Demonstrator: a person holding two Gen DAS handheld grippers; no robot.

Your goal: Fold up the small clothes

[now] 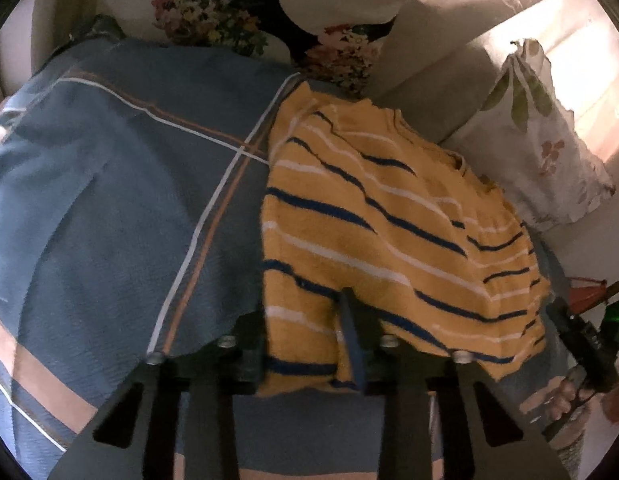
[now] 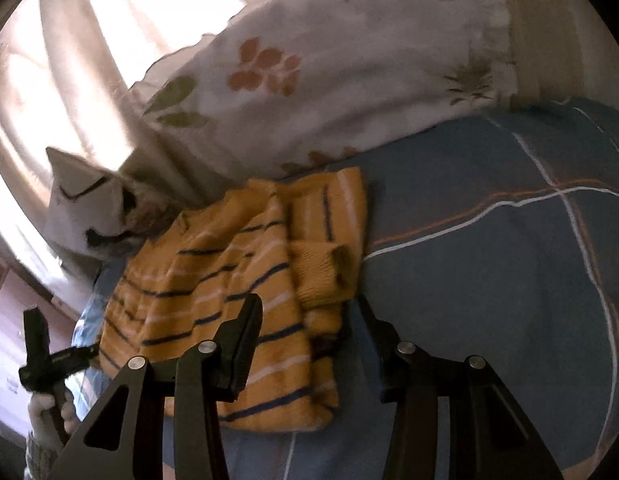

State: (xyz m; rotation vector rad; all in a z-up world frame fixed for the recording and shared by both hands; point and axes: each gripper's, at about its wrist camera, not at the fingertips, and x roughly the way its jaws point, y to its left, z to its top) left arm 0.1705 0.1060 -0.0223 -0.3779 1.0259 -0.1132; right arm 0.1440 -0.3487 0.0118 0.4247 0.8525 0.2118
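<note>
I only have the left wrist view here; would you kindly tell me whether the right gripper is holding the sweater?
Observer: No. The right gripper is open, with the sleeve-side edge of the yellow striped sweater between its fingers, not pinched.
Operator: Thank you. Is a sleeve folded in on that side?
Observer: Yes. One sleeve lies folded over the body, and its cuff points toward that gripper.
</note>
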